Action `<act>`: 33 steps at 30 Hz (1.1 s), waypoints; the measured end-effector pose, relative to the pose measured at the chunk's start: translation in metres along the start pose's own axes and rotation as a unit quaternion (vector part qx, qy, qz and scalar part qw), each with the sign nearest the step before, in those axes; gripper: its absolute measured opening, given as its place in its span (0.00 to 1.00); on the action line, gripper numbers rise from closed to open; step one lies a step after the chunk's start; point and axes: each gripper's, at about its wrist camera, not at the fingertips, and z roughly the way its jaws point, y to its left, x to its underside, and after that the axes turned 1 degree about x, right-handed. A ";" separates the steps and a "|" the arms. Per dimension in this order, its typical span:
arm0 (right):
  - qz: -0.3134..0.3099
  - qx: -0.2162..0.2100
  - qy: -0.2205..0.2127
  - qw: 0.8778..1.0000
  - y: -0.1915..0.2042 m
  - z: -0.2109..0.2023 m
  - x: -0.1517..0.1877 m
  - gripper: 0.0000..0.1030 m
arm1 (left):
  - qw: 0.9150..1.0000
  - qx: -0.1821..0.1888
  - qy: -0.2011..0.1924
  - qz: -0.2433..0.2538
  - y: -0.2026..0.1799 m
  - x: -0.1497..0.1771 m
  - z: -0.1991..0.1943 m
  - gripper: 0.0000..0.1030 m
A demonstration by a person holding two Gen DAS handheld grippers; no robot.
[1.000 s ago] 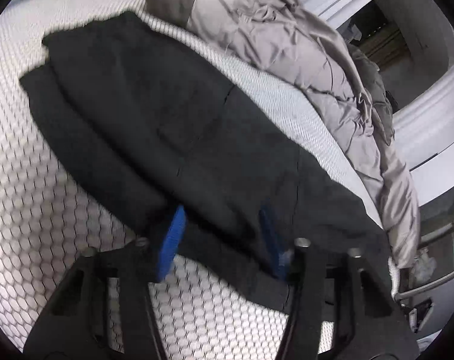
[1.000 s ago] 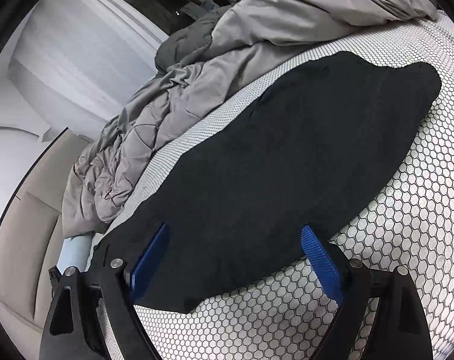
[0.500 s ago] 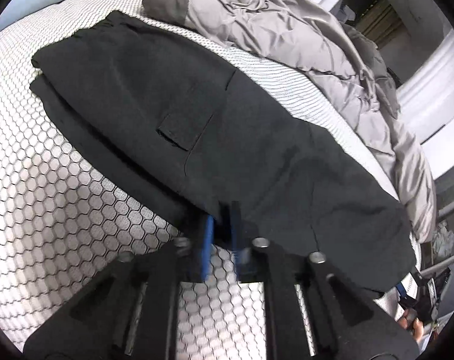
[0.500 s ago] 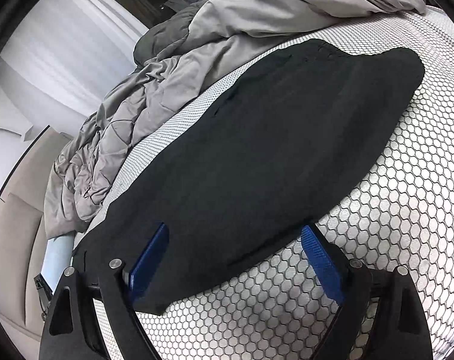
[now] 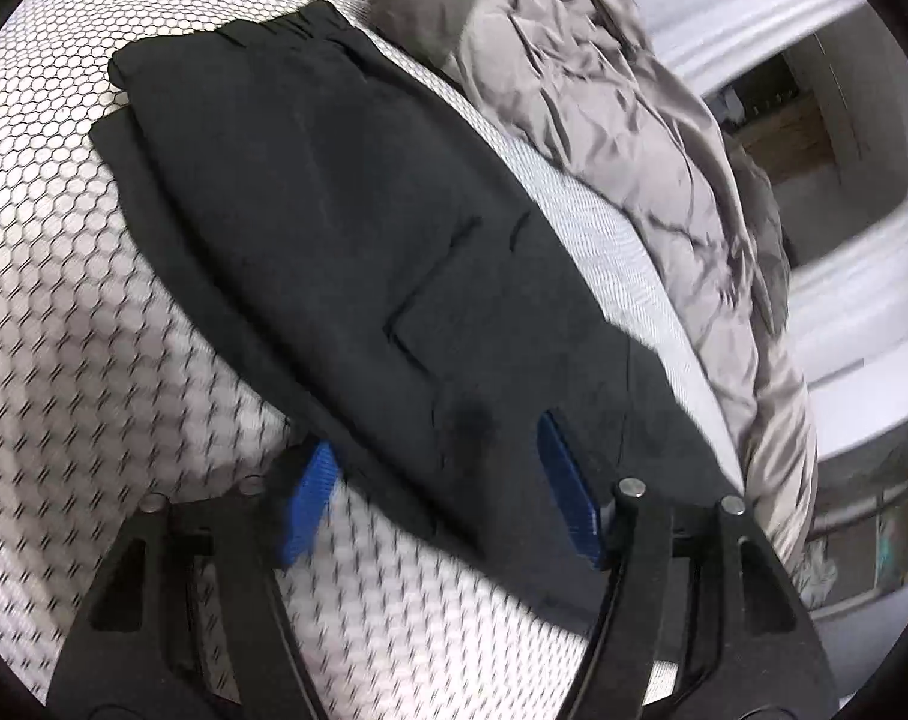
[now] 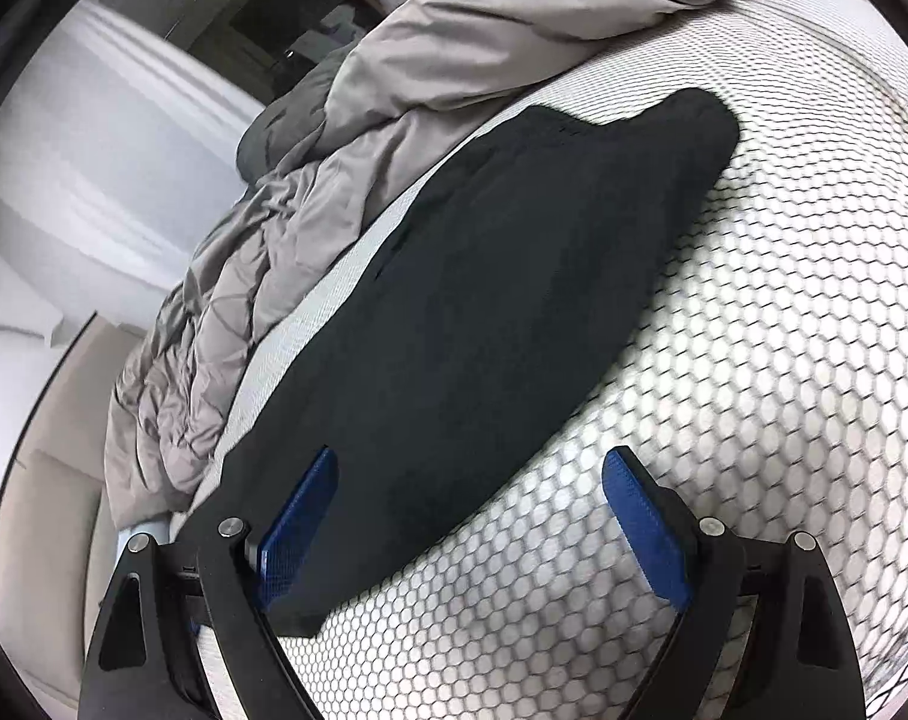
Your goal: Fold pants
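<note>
Black pants lie folded lengthwise on a bed with a white hexagon-patterned cover. The waistband is at the far end in the left wrist view; a back pocket shows mid-cloth. My left gripper is open and empty, its blue pads straddling the near edge of the pants. In the right wrist view the pants run away from me. My right gripper is open and empty, its left pad over the cloth near the leg end, its right pad over the bed cover.
A crumpled grey duvet lies along the far side of the pants, also in the right wrist view. White walls and a dark doorway lie beyond. A beige floor or bench sits past the bed's edge.
My left gripper was shut half a second ago and has opened wide over the pants' edge, and its view has shifted. My right gripper stayed open and shifted slightly.
</note>
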 end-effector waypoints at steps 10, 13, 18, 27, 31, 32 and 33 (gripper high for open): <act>0.047 -0.031 0.018 0.998 -0.018 0.019 -0.024 0.90 | 0.998 0.000 -0.038 0.041 -0.005 -0.007 -0.010 0.06; 0.038 -0.006 -0.008 0.999 -0.005 0.040 -0.034 0.89 | 0.998 -0.004 -0.040 0.043 0.002 -0.004 -0.021 0.06; 0.104 -0.025 -0.002 0.994 -0.007 0.067 -0.025 0.12 | 0.999 -0.012 -0.036 0.026 0.022 0.005 -0.031 0.06; 0.080 -0.016 -0.022 0.996 0.010 -0.006 0.052 0.07 | 0.990 -0.089 -0.058 0.091 0.045 0.022 -0.100 0.07; 0.097 -0.001 -0.027 0.995 0.016 -0.011 0.082 0.07 | 0.992 -0.093 -0.060 0.053 0.070 0.025 -0.114 0.07; 0.105 -0.002 -0.027 0.994 0.016 -0.011 0.083 0.07 | 0.994 -0.088 -0.057 0.042 0.076 0.025 -0.115 0.08; 0.114 -0.006 -0.025 0.993 0.015 -0.010 0.081 0.07 | 0.995 -0.083 -0.056 0.024 0.084 0.025 -0.116 0.09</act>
